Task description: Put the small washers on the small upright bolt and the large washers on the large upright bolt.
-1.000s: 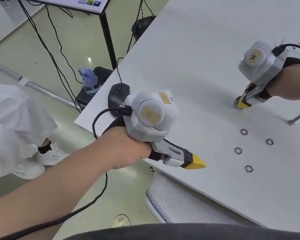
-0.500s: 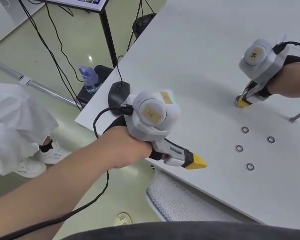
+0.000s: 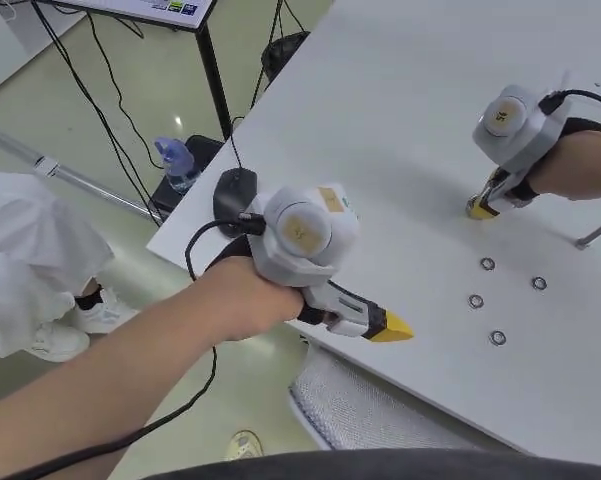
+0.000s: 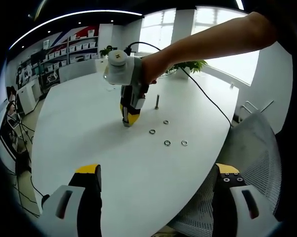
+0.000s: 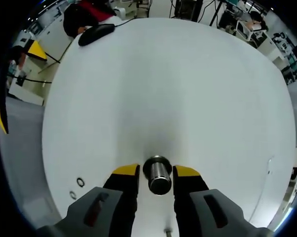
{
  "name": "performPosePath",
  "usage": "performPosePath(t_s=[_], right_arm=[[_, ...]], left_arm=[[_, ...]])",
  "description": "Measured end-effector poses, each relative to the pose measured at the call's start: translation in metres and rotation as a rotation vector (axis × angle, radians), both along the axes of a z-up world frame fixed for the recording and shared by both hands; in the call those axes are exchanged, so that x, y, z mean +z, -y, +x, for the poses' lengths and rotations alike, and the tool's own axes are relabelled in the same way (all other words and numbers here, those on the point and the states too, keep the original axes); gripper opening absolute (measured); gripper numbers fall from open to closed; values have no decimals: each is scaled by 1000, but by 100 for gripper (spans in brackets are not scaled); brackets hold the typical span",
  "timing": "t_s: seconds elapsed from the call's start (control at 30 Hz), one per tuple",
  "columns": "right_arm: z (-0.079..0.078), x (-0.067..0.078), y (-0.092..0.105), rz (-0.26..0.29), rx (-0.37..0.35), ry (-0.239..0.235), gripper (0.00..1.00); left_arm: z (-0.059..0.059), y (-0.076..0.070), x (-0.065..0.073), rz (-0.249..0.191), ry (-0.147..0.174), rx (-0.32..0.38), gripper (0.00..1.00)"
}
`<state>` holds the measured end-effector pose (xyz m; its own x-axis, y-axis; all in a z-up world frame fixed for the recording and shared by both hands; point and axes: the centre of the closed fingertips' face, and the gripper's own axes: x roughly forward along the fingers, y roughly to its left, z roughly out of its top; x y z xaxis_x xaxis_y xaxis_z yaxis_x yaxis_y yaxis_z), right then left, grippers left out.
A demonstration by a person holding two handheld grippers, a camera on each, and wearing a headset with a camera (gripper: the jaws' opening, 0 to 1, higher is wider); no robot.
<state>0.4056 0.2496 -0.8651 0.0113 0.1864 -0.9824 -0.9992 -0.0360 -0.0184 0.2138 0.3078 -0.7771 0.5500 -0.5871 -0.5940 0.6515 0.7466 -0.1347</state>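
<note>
The right gripper's (image 5: 156,172) yellow-tipped fingers (image 5: 127,173) closely flanked the large upright bolt (image 5: 158,180) on the white bench (image 5: 163,89); two washers (image 5: 80,182) lay well apart from it.

White, round-bodied left claw (image 3: 393,326) and right claw (image 3: 479,209) — yellow tips, black cables (image 3: 193,248), tan disc on each

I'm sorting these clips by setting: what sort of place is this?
Probably an office or lab workroom: a big white table, shelves along the far wall, and a mesh office chair beside wide windows.
</note>
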Motion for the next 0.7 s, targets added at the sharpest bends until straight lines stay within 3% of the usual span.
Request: performPosePath(t_s=[0.23,0.33,0.7], right_arm=[[10,4,-1,20,10,23,31],[10,12,-3,45,6,23,32],[-8,46,4,105,20,44,33]], left_arm=[[0,1,1,-4,4,-7,95],[0,3,1,-1,6,-14,95],[5,1,0,16,9,-17,92]])
